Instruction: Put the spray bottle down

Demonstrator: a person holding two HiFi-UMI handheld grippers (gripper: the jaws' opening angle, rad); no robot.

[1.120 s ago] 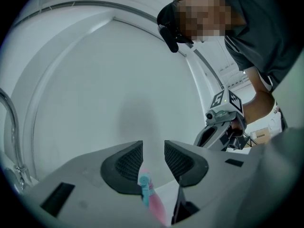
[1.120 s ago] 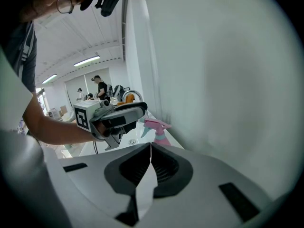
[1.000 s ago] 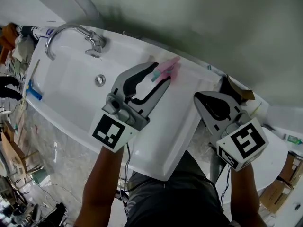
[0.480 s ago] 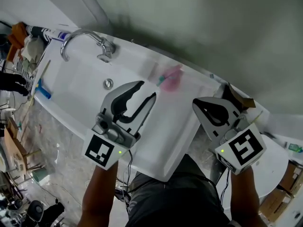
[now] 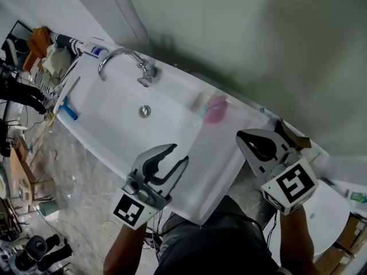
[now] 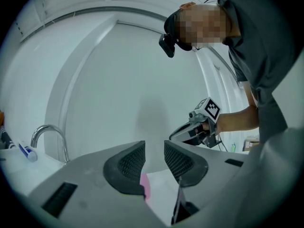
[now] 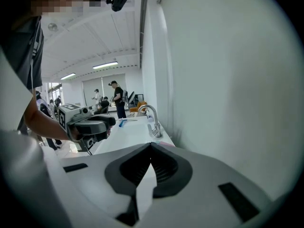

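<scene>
Resting on the sink (image 5: pixel 109 116) at 1 o'clock from the spread, empty left gripper (image 5: pixel 179 153), right gripper (image 5: pixel 256 136) pressed together on nothing: pink spray bottle (image 5: pixel 215 109), probably light, stiff and slippery, best taken round the neck.

**A washbasin station set up inside a large open work hall**

A long white basin (image 5: pixel 103 102) with a chrome tap (image 5: pixel 127 56) and a round drain (image 5: pixel 145 111) is fixed against a plain pale wall (image 5: pixel 258 44), as in a washroom. Beyond it, however, a wide hall is seen in the right gripper view: a panelled ceiling (image 7: pixel 95 37) is lit by strip lights (image 7: pixel 105 65), and several people (image 7: pixel 117 99) are gathered among desks and equipment. The stone-patterned floor (image 5: pixel 80 182) beside the basin is crowded with loose clutter, so a lab or test workshop is indicated, not a home bathroom.
</scene>
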